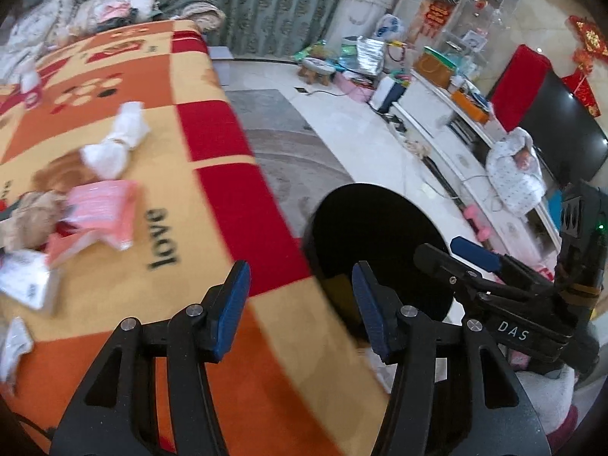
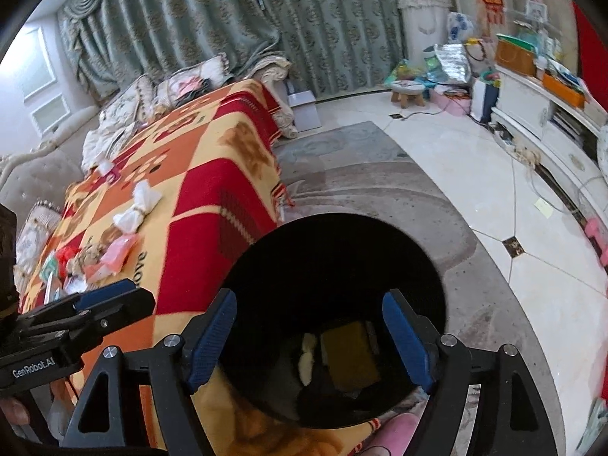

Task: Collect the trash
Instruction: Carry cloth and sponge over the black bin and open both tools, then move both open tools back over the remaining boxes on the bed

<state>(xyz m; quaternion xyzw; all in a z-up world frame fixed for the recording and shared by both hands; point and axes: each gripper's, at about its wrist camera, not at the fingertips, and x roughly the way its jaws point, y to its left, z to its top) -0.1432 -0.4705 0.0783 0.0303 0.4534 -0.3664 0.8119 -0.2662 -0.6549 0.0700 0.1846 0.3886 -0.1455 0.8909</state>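
some trash is already in the black bin (image 2: 334,266), both the left gripper (image 1: 300,311) and right gripper (image 2: 309,342) are wide apart holding nothing, and the white wrapper (image 1: 114,140) and pink packet (image 1: 100,209) still wait on the blanket (image 1: 212,174).

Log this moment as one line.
left gripper: open, empty | right gripper: open over bin | wrappers on blanket

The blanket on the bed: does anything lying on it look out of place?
Yes. Litter lies scattered on the blanket: a twisted white wrapper, a pink packet beside crumpled brown paper, and white scraps near its edge. The black bin already holds some pieces.
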